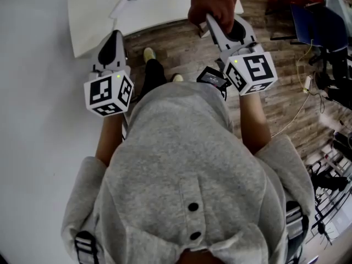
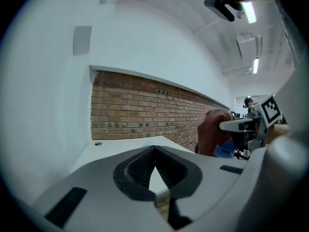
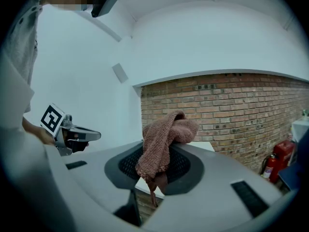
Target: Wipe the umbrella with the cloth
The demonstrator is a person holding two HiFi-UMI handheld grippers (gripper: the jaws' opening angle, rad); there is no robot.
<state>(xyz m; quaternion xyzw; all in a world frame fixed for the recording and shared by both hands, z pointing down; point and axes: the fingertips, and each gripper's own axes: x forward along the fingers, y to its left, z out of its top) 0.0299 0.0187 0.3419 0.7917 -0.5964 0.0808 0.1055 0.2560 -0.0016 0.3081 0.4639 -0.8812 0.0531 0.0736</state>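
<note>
Well, no umbrella shows in any view, so we judge the step in hand is bringing the cloth to it. To do that well we should hold the pinch firm and leave a loose fold free for wiping. Our right tongs [image 3: 153, 178] are clamped on the brownish-pink knitted cloth [image 3: 166, 134], which bunches up above them, near the white desk's [image 1: 165, 10] front edge. Our left tongs [image 2: 154, 153], just short of that desk, are pressed together with nothing between them.
</note>
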